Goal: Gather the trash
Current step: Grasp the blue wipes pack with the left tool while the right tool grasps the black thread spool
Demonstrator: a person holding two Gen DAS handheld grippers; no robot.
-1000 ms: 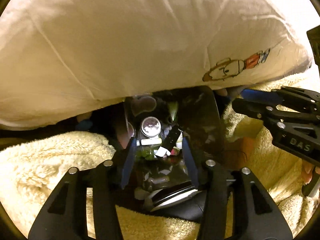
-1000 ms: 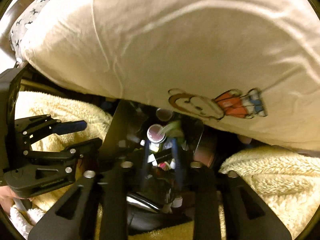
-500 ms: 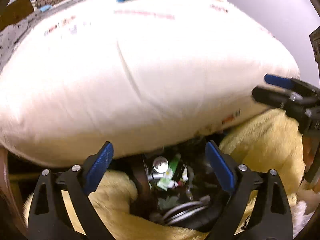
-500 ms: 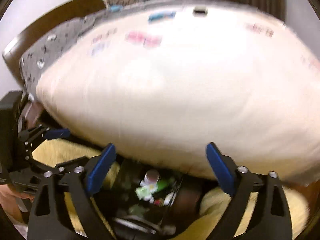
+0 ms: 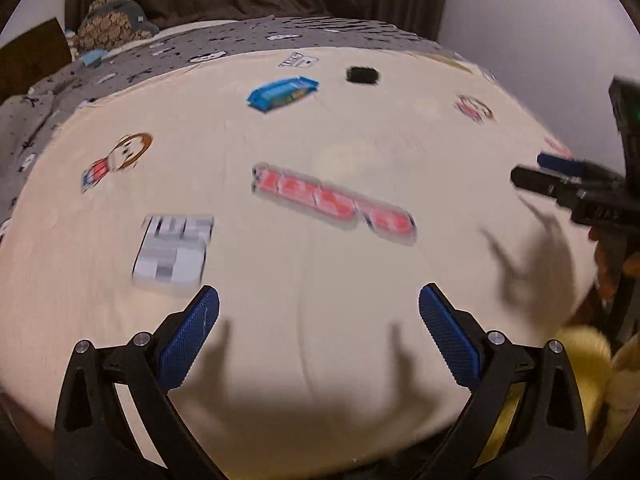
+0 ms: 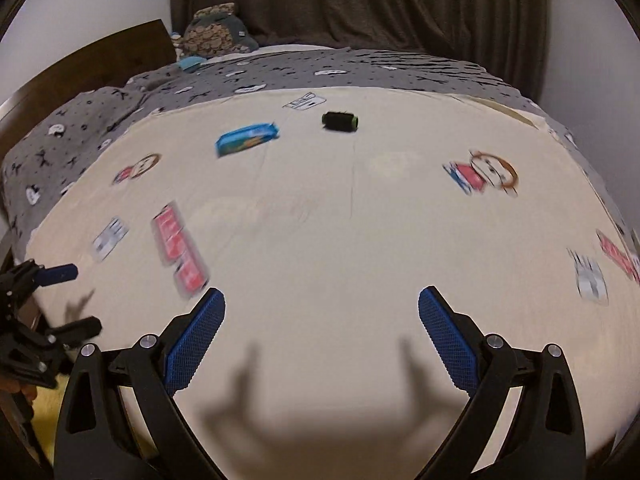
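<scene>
A blue snack wrapper lies far out on the cream bed sheet; it also shows in the right wrist view. A small black roll lies to its right, also in the right wrist view. My left gripper is open and empty above the near part of the sheet. My right gripper is open and empty too. Each gripper shows at the edge of the other's view: the right gripper and the left gripper.
The sheet has printed cartoon figures and red and grey logos. A grey patterned duvet and a plush toy lie at the far end, before dark curtains. A yellow fluffy blanket is at lower right.
Both grippers opened from shut and rose from the black trash bag up over the bed. The bag has dropped out of view; the bed top with the wrapper and roll came into sight.
</scene>
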